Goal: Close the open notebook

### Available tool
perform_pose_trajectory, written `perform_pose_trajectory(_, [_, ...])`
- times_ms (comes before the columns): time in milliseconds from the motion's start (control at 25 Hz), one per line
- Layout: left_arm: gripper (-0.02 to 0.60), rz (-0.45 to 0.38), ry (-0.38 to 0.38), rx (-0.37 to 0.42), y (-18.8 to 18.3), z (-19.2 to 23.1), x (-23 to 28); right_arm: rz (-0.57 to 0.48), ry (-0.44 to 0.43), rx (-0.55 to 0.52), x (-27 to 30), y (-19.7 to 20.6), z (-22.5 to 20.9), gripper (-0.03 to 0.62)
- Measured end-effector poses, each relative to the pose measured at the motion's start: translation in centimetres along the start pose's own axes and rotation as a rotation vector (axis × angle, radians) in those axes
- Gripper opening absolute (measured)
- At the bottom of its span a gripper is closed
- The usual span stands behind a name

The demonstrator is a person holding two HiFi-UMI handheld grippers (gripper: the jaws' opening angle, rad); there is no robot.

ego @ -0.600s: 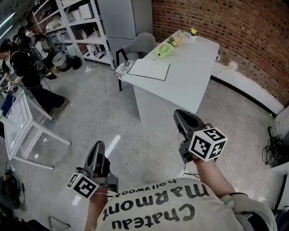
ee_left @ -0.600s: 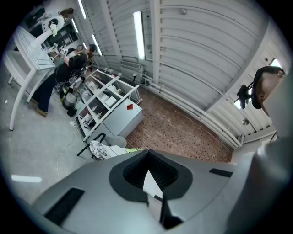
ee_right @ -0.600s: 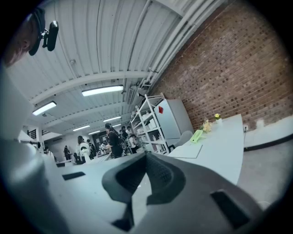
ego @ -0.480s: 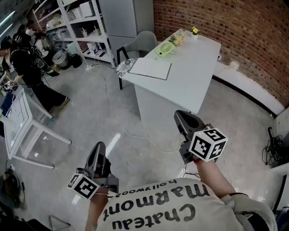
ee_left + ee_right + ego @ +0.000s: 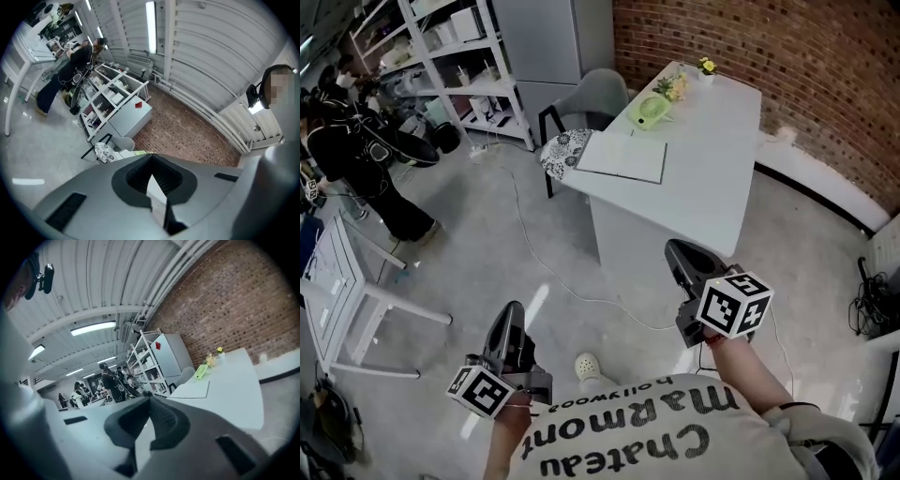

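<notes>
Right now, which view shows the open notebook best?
Head view: the notebook lies on the white table beside the chair, seen whole from above. Right gripper view catches it at a shallow angle. Left gripper view doesn't show it.

1 notebook (image 5: 623, 157), 1 green dish (image 5: 648, 111), 1 chair (image 5: 586, 108), 1 tabletop (image 5: 712, 164), 2 tools: left tool (image 5: 510, 314), right tool (image 5: 677, 251).

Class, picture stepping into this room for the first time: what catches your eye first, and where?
The red brick wall at the back right stands out first. Before it stands a white table with an open notebook near its left edge. Closest, the left gripper and right gripper hang above the floor.
</notes>
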State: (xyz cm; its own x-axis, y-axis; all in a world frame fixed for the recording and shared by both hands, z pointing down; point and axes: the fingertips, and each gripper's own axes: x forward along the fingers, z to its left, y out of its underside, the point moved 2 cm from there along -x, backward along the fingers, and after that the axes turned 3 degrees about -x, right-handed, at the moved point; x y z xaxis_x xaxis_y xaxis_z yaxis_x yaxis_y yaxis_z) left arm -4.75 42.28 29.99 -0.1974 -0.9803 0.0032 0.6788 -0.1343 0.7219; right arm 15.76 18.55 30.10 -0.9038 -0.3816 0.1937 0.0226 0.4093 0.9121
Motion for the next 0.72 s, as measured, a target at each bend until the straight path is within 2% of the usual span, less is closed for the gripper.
perform_pose_trajectory(280, [0.002,-0.017,-0.037,0.029,-7.3,5.8,5.6,0.004,0.035,0.016,8.8,-1.9,1.4,0.003])
perform_pose_trajectory(520, [0.002,-0.008,-0.021,0.046,-12.9,10.0,8.5,-0.027,0.071,0.044,15.1,-3.8,2.8,0.003])
perform_pose_trajectory(720, [0.002,0.016,-0.026,0.046,-15.0,13.5,11.1,-0.044,0.118,0.065,18.7,-4.2,2.6,0.003])
